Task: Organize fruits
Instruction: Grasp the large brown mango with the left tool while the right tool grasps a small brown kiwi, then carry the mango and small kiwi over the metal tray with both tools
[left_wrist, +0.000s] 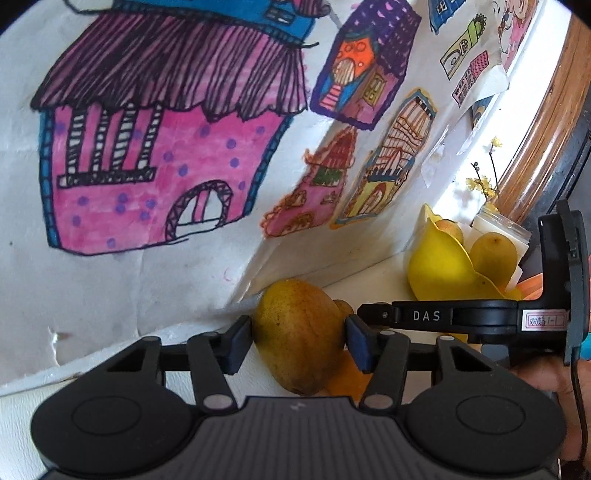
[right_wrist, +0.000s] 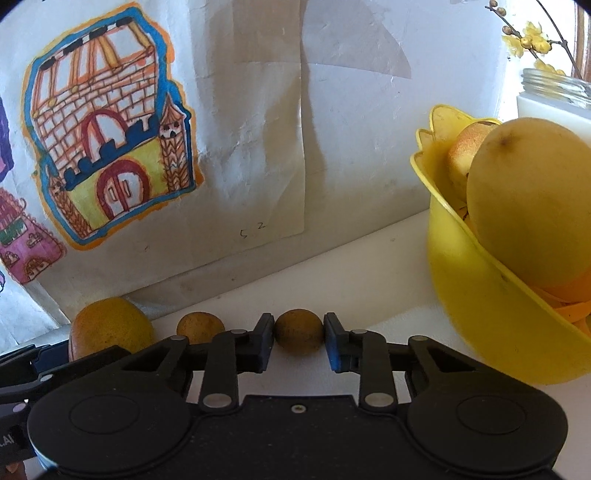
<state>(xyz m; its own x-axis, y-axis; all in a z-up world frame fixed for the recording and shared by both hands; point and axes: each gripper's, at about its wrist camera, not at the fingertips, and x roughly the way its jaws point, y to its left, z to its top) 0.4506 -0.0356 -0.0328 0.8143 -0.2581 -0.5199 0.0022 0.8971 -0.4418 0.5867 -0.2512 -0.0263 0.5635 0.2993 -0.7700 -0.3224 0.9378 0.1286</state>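
Note:
My left gripper (left_wrist: 299, 338) is shut on a large yellow-brown mango (left_wrist: 299, 339), its pads pressing both sides; the mango also shows in the right wrist view (right_wrist: 110, 328) at far left. My right gripper (right_wrist: 299, 338) is shut on a small round brown fruit (right_wrist: 299, 332) on the white table. The right gripper (left_wrist: 373, 314) appears side-on in the left wrist view. A second small brown fruit (right_wrist: 200, 326) lies to its left. A yellow bowl (right_wrist: 480, 314) at right holds a big yellow mango (right_wrist: 528, 203) and another fruit (right_wrist: 463, 155); the bowl also shows in the left wrist view (left_wrist: 439, 266).
A white wall with children's house drawings (right_wrist: 107, 147) stands close behind the fruits. A glass jar with yellow flower twigs (right_wrist: 554, 96) stands behind the bowl. An orange object (left_wrist: 347, 380) lies under the held mango. A wooden frame (left_wrist: 543, 122) runs at far right.

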